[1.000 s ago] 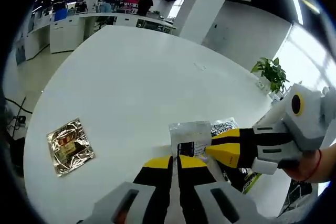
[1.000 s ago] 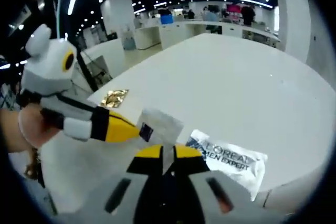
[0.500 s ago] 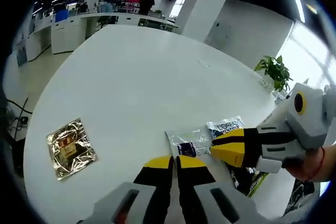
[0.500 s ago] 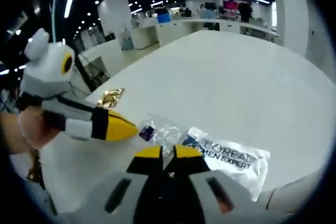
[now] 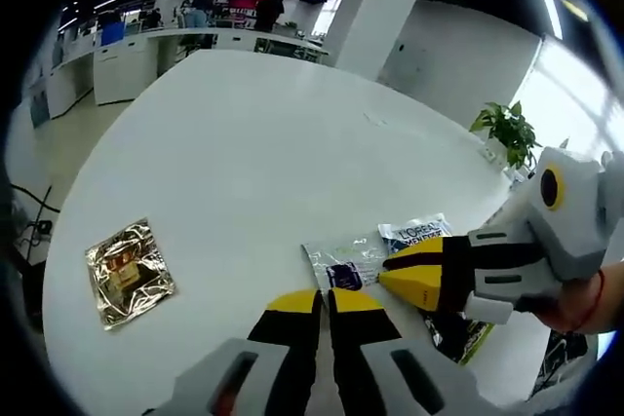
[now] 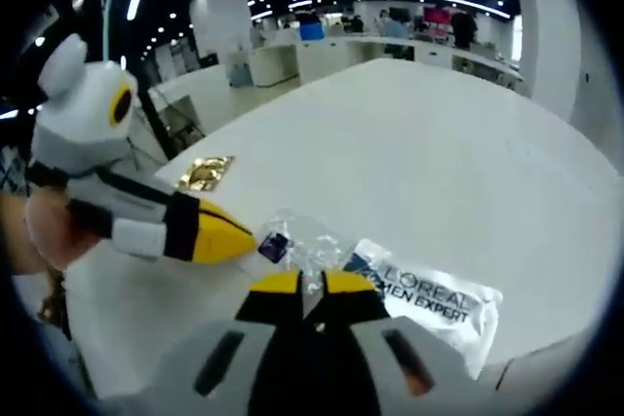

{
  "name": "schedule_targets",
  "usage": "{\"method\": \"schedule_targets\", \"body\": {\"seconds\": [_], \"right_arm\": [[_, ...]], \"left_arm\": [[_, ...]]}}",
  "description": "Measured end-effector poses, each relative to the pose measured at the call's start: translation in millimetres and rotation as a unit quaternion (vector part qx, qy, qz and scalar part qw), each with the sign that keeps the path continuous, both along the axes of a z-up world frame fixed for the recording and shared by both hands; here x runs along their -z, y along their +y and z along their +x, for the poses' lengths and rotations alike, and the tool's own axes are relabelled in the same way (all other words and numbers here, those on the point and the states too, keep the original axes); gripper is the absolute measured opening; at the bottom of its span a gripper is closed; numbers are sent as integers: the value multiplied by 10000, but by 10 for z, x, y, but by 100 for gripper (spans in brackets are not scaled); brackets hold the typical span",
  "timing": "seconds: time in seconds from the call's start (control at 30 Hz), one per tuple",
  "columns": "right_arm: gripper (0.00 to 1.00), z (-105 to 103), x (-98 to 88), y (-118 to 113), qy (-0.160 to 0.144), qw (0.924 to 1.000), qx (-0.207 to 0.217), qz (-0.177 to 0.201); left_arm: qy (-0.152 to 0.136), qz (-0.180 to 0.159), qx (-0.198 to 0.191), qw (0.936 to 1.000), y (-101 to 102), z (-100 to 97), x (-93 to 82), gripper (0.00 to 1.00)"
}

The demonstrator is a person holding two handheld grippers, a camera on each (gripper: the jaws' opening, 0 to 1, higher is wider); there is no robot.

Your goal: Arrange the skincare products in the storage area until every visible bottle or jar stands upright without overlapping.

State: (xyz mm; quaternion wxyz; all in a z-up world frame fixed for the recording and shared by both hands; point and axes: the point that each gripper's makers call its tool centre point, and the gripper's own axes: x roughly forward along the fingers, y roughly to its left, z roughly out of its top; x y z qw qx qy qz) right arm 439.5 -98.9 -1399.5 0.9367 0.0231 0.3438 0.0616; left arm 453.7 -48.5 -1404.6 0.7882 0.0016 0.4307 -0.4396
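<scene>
The table (image 5: pixel 253 143) has a smooth, matt white top. To the far left of the left gripper (image 5: pixel 323 301) lies a gold sachet (image 5: pixel 127 271) of crinkled, shiny foil. Just ahead of that gripper's tips, a clear sachet (image 5: pixel 341 258) looks like thin, glossy, wrinkled plastic film. Ahead and to the right of the right gripper (image 6: pixel 312 284), a white sachet (image 6: pixel 429 294) has a smooth printed surface with a slight sheen. Both grippers have smooth, hard plastic shells, yellow and black at the tips, grey behind.
</scene>
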Motion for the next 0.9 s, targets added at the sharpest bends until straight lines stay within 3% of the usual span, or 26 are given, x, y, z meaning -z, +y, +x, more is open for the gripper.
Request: {"method": "schedule_targets", "body": {"seconds": [0.2,0.57,0.9], "right_arm": [[7,15,-2,-4,-42,9998,-94,-165],[10,20,-30,-15,-41,10000,31,40],[12,37,-220,-15,-366,9993,4,78]], "left_arm": [[-114,8,0,9999,0,19,-4,3],[-436,4,55,9990,29,46,-55,11],[-651,-74,-61,9978,124,76,-191,11]]}}
